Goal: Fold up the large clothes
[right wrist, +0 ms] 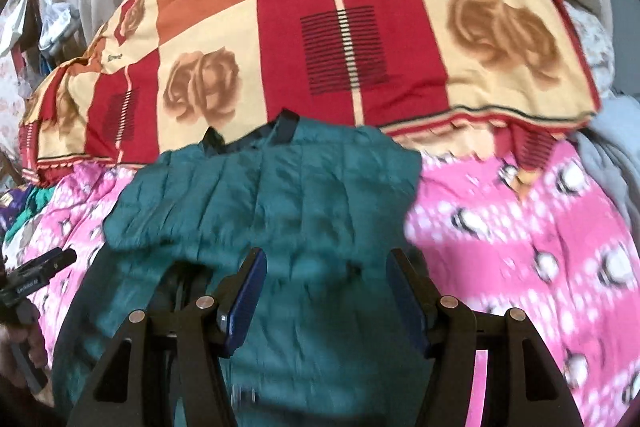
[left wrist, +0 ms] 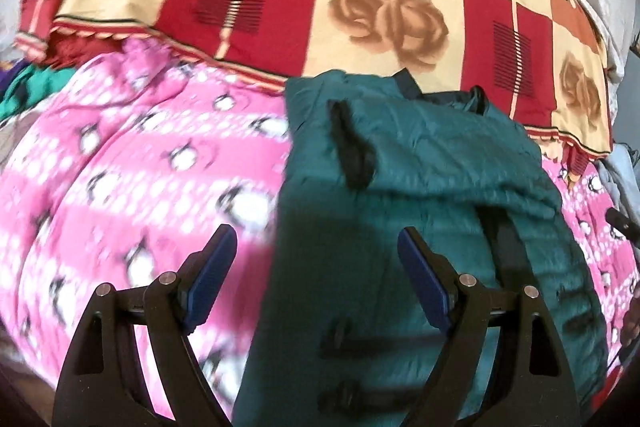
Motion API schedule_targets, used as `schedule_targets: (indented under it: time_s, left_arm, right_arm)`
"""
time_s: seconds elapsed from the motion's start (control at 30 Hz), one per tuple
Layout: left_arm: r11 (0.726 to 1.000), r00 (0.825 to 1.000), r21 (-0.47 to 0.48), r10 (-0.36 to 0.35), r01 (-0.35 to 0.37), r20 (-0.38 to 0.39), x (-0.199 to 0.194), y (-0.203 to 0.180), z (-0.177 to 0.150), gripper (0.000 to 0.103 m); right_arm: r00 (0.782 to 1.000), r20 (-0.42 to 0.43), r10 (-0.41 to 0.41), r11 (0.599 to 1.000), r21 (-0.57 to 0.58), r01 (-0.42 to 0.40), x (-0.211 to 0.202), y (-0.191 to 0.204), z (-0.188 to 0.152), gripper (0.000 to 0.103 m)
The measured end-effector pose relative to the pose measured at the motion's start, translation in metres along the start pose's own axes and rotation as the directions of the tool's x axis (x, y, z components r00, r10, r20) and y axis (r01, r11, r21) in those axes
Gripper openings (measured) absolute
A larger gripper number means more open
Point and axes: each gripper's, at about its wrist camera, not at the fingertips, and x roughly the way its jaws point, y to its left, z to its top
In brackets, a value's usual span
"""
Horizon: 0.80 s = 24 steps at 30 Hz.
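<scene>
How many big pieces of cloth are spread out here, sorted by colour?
Teal jacket: 1
Pink penguin blanket: 1
Red and cream rose cover: 1
Total: 3
A few bits of cloth at the left edge are too blurred to count.

— What do I have in front of me?
— A teal quilted jacket [left wrist: 432,163], lying flat on the bed with black trim at its collar, its upper part folded down over the lower.
</scene>
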Motion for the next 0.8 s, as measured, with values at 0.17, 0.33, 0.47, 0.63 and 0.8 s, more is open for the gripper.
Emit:
schedule_targets:
  time_s: [0.17, 0.33, 0.47, 0.63, 0.8]
  left_arm:
    - [0.995, 0.998, 0.084, 0.056, -0.059, 0.036, -0.027, 0.001, -0.037, 0.083]
    - [0.996, 0.997, 0.062, 0.068, -0.071, 0.039, -0.041, 0.019, -0.072, 0.083]
    - [0.997, 0.997, 0.017, 0.075, -0.076, 0.009, -0.049, 0.031, -0.083, 0.083]
    - [0.995, 0.997, 0.056, 0.083, -0.082, -0.009, -0.061, 0.034, -0.084, 0.083]
    - [0.999, 1.000, 0.042, 0.011, -0.011, 0.016, -0.074, 0.043, -0.087, 0.083]
  right_arm:
    - [1.000, -0.007, 0.013, 1.000, 0.026, -0.013, -0.039, -0.009, -0.040, 0.060]
    - [0.995, -0.045, -0.091, 0.996, -0.019, 0.090, -0.063, -0.010, -0.072, 0.060]
    - [0.993, -0.048, -0.107, 0.992, -0.075, 0.103, -0.082, -0.011, -0.098, 0.060]
    - [0.993, -0.039, -0.114, 0.991, -0.071, 0.111, -0.099, -0.016, -0.115, 0.060]
    - [0.996, 0.006, -0.086, 0.996, -0.024, 0.086, -0.124, -0.024, -0.122, 0.060]
